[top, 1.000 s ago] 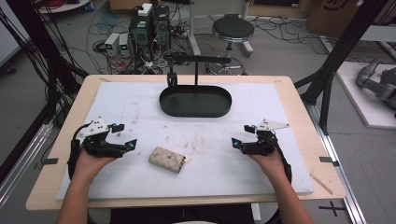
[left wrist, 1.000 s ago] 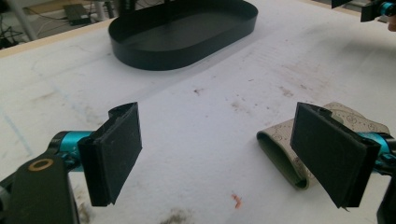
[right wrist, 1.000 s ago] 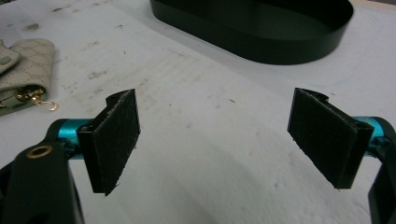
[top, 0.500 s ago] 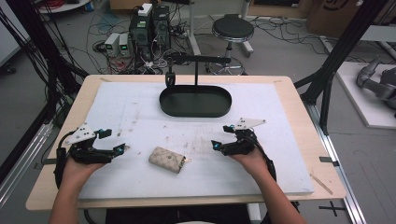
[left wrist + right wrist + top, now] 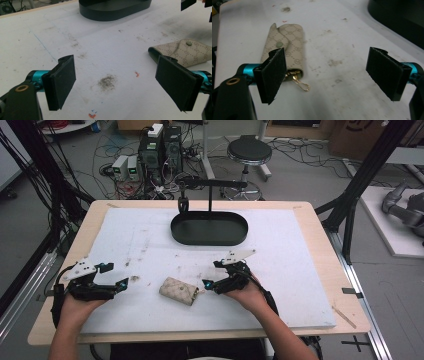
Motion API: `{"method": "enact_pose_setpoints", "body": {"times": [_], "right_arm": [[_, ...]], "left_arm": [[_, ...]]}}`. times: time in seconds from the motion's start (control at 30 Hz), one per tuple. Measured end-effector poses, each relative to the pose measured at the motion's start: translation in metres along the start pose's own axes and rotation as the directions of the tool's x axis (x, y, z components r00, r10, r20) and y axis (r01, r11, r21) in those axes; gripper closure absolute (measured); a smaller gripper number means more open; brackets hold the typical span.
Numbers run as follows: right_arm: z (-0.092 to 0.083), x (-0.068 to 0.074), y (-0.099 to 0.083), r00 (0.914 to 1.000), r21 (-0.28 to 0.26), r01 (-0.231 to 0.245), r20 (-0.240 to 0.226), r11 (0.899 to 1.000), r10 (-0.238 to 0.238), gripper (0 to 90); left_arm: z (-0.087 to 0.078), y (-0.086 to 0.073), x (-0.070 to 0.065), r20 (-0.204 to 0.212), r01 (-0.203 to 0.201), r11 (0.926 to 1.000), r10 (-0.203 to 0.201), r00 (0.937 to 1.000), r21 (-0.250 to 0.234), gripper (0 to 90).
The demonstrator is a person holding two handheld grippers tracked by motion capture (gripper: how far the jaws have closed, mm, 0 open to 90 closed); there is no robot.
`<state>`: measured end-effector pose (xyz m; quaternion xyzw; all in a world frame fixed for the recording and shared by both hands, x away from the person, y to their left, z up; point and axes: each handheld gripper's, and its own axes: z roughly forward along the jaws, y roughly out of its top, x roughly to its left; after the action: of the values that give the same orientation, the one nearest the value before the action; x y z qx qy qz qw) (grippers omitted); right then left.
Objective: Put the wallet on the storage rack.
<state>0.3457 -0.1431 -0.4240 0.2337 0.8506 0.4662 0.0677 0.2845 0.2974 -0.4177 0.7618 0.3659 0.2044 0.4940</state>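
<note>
Jaws stood wide apart on the right gripper [image 5: 213, 273], hovering just beside the beige monogram key pouch [image 5: 178, 290] that lay flat on the white mat [image 5: 300, 270], gold clip [image 5: 301, 83] poking toward it; the left gripper [image 5: 115, 275], equally agape, waited well off. Best bet was to centre the pouch between the pads, come low, and pinch across its narrow width, avoiding the clip

Two tools: left tool [image 5: 116, 276] at eight o'clock, right tool [image 5: 212, 274] at five. One beige key pouch [image 5: 178, 290] between them, one black oval tray [image 5: 209, 228] at twelve.
</note>
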Motion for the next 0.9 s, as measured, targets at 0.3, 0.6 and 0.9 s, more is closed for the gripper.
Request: {"method": "enact_pose_setpoints", "body": {"times": [0.3,0.6,0.9], "right_arm": [[0.023,0.021,0.007,0.9978,0.039,0.022,-0.063,0.999,-0.020,17.2],[0.044,0.038,0.008,0.9937,0.097,0.047,-0.106,0.994,-0.037,17.2],[0.061,0.049,0.005,0.9914,0.166,0.088,-0.111,0.982,-0.070,17.2]], "left_arm": [[-0.003,-0.003,0.000,-0.007,0.003,1.0000,-0.003,1.0000,0.001,16.6],[-0.002,-0.005,0.000,-0.007,0.006,1.0000,-0.006,1.0000,0.004,16.6],[-0.001,-0.006,0.001,-0.003,0.010,0.9999,-0.010,0.9999,0.007,16.6]]}}
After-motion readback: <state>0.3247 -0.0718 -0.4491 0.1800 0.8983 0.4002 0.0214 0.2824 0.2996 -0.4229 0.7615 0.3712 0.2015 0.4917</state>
